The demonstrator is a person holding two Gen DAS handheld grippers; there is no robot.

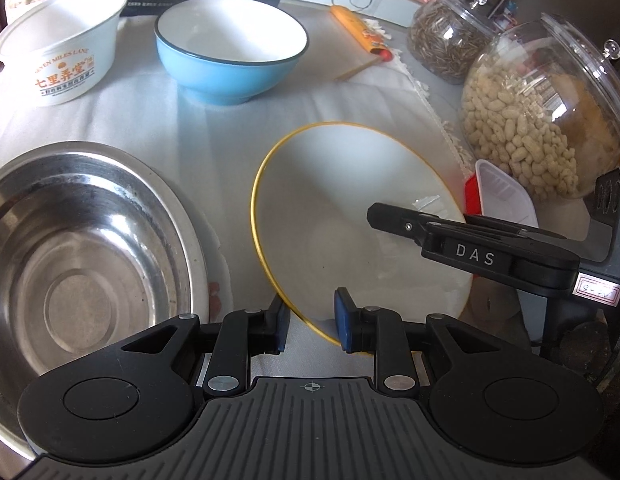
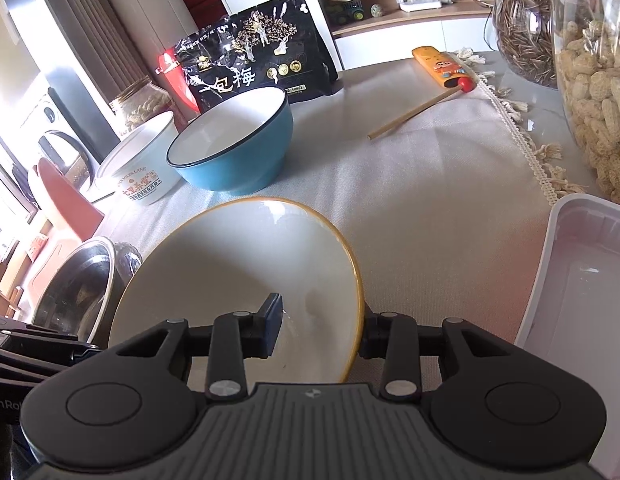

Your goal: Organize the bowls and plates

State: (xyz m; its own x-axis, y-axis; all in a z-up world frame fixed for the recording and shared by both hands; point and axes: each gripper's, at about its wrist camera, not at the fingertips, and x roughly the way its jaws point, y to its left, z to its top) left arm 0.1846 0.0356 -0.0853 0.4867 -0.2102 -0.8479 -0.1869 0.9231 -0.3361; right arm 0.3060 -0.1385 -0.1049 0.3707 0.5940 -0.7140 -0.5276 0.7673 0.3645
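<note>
Tilted white gold-rimmed plate point(image 1: 330, 216), lifted

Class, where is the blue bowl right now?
In both views the blue bowl stands far back on the cloth, between the paper cup and the orange remote.

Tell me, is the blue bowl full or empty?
Empty. The blue bowl stands upright on the tablecloth, and both wrist views show only its bare white inside.
</note>
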